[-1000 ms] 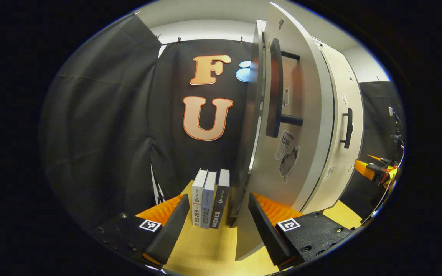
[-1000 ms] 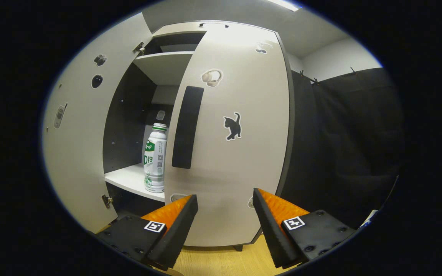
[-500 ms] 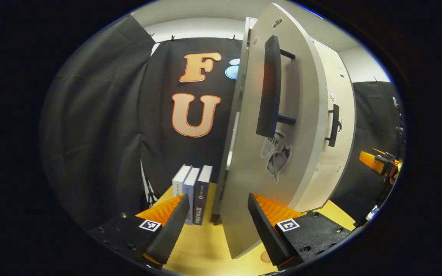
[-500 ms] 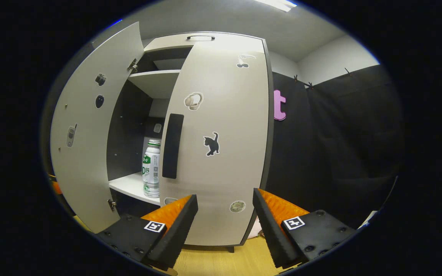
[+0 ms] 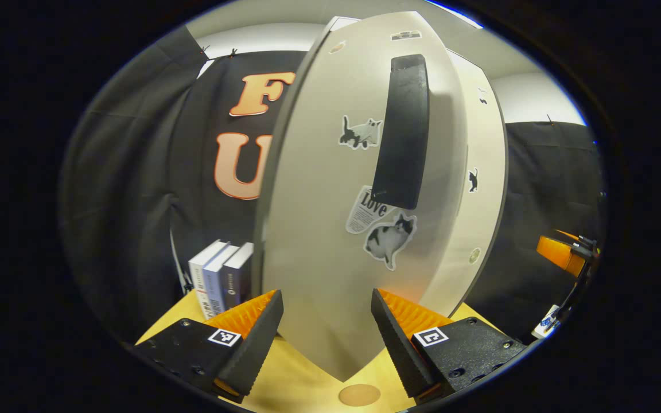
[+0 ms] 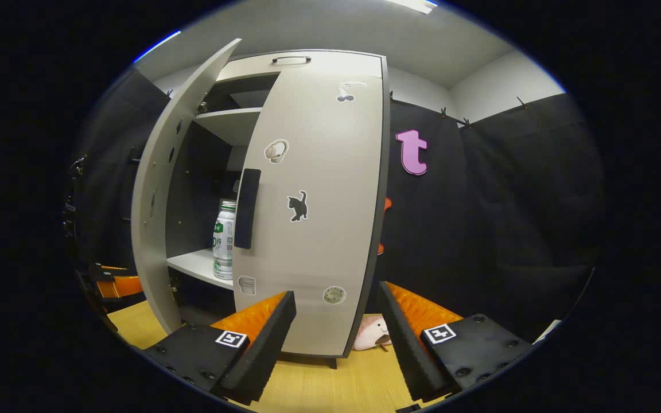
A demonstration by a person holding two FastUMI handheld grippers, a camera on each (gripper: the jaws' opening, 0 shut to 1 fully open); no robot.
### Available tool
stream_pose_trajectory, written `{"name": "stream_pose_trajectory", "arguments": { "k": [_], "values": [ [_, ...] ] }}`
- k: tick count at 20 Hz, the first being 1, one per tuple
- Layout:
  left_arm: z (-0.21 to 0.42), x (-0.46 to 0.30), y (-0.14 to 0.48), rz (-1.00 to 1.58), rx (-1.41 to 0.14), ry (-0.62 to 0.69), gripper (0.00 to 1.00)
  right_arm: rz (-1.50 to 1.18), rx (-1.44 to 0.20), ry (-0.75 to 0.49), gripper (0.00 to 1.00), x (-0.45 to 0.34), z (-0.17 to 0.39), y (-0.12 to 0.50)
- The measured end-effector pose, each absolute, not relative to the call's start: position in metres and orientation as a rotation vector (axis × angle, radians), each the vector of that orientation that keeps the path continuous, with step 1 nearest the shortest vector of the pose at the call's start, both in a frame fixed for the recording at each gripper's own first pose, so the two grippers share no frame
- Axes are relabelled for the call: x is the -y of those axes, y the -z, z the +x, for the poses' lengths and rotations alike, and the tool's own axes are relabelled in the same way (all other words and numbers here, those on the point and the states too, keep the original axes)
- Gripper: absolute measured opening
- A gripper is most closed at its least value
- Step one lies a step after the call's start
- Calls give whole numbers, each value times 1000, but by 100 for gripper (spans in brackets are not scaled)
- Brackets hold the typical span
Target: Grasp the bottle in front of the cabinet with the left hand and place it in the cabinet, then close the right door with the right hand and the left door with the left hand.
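Left gripper (image 5: 326,338) is held open just before the left door (image 5: 330,229), swung further shut than earlier; "Love" is read on its sticker (image 5: 369,207). Right gripper (image 6: 336,338) is open, pulled back from the shut right door (image 6: 319,218); the bottle (image 6: 224,241) is shelved inside.

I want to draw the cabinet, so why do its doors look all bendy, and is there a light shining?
In the left gripper view the fisheye lens bows the left door into a curve, with soft shine low on it near the handle. In the right gripper view the right door bulges too, a ceiling light glows above, and the bottle sits in shade.
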State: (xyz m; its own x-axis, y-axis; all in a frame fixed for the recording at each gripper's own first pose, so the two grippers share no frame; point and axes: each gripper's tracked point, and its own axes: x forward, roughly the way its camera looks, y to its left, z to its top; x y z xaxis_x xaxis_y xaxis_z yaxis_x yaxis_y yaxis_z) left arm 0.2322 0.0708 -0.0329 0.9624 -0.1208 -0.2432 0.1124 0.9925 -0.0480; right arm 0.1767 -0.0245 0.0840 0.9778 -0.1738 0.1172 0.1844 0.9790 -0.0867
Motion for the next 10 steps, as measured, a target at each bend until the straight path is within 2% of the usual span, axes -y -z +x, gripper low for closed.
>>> {"name": "stream_pose_trajectory", "arguments": {
  "k": [5,10],
  "values": [
    [275,-46,43,24,-250,100,94,-83,109,207,96,48,160,-84],
    [290,-51,46,42,-253,60,95,-64,103,224,96,61,150,-78]
  ]
}}
